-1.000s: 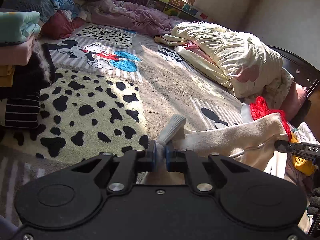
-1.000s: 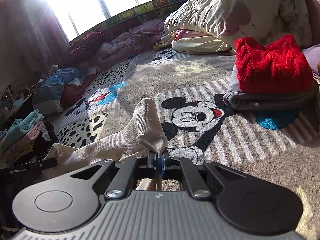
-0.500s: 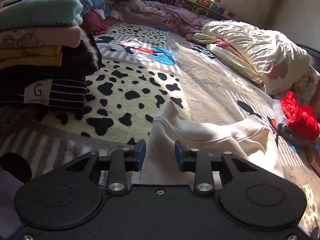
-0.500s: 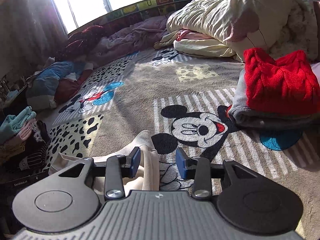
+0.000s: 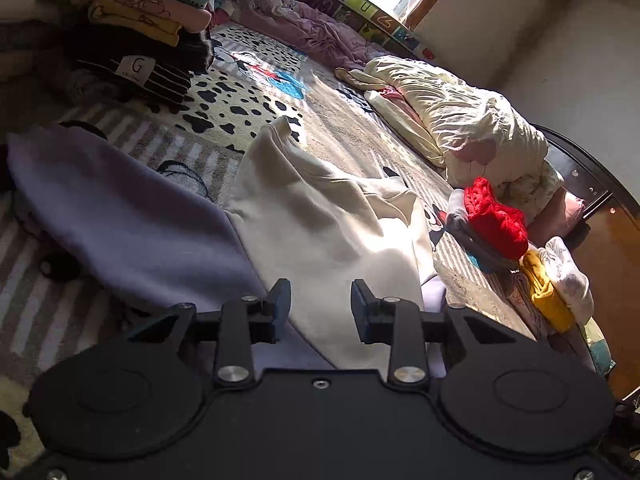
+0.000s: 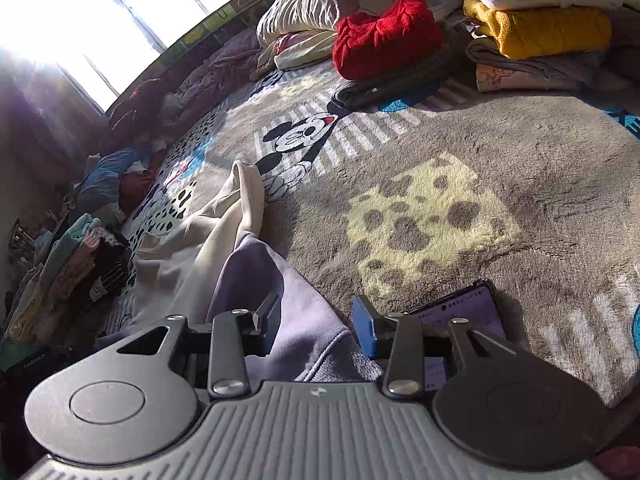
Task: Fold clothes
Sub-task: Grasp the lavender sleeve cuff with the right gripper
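A cream sweatshirt (image 5: 320, 216) lies spread on the cartoon-print blanket (image 5: 224, 112), partly over a lavender garment (image 5: 132, 224). My left gripper (image 5: 320, 312) is open and empty, just above the sweatshirt's near edge. In the right wrist view the cream sweatshirt (image 6: 224, 220) lies crumpled to the left, with the lavender garment (image 6: 280, 304) under my right gripper (image 6: 316, 328), which is open and empty.
A stack of folded clothes (image 5: 132, 28) stands at far left. A red knit on grey folded clothes (image 5: 492, 220) and a yellow pile (image 6: 540, 28) sit to the right. A cream duvet (image 5: 460, 116) lies behind. A phone (image 6: 460, 312) lies by my right gripper.
Both grippers opened and let go of the cream sweatshirt's sleeves. They drew back toward its near edge, and the sweatshirt now lies on the blanket.
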Demonstrator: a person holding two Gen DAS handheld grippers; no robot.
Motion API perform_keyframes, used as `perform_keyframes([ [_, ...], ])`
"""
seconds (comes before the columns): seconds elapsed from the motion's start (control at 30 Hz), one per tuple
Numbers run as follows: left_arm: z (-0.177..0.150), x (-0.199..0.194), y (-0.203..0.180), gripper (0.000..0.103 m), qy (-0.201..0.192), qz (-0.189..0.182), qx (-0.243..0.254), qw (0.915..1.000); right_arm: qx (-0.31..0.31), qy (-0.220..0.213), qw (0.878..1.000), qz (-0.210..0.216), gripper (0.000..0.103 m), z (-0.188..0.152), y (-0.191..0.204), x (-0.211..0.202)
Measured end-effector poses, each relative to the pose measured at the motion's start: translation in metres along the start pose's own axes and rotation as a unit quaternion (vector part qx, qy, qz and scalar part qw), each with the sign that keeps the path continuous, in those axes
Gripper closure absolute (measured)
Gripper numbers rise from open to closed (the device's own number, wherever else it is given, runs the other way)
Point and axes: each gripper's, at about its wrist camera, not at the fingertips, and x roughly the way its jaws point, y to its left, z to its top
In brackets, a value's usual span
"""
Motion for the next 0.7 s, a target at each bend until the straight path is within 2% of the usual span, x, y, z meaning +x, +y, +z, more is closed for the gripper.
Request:
perform_keyframes([
  [0.17, -0.031, -0.024, -0.004, 0.067, 0.012, -0.007, -0.007, 0.9999, 0.072, 0.026, 0.997, -0.001, 0.062, -0.048, -0.01, 0.007],
  [0.2, -0.037, -0.027, -0.005, 0.065, 0.015, -0.007, -0.009, 0.9998, 0.082, 0.024, 0.996, -0.008, 0.062, -0.053, -0.012, 0.011],
  [0.37, -0.058, -0.036, -0.012, 0.065, 0.031, -0.01, -0.003, 0.9995, 0.138, 0.003, 0.99, -0.025, 0.062, -0.062, -0.026, 0.032],
  [0.43, -0.063, -0.038, -0.014, 0.065, 0.034, -0.006, 0.002, 0.9994, 0.131, -0.017, 0.991, -0.022, 0.064, -0.058, -0.025, 0.036],
  [0.47, -0.064, -0.038, -0.014, 0.065, 0.035, -0.006, 0.003, 0.9994, 0.126, -0.028, 0.991, -0.019, 0.069, -0.056, -0.024, 0.037],
  [0.5, -0.065, -0.039, -0.014, 0.065, 0.036, -0.006, 0.003, 0.9993, 0.12, -0.029, 0.992, -0.02, 0.088, -0.053, -0.024, 0.04],
  [0.53, -0.065, -0.039, -0.014, 0.065, 0.036, -0.006, 0.002, 0.9993, 0.112, -0.028, 0.993, -0.022, 0.096, -0.049, -0.023, 0.043],
  [0.6, -0.066, -0.041, -0.013, 0.065, 0.035, -0.005, 0.001, 0.9994, 0.108, -0.033, 0.993, -0.015, 0.097, -0.041, -0.023, 0.044],
  [0.7, -0.065, -0.043, -0.009, 0.065, 0.034, -0.001, -0.003, 0.9994, 0.032, -0.062, 0.997, -0.019, 0.097, -0.017, -0.008, 0.032],
])
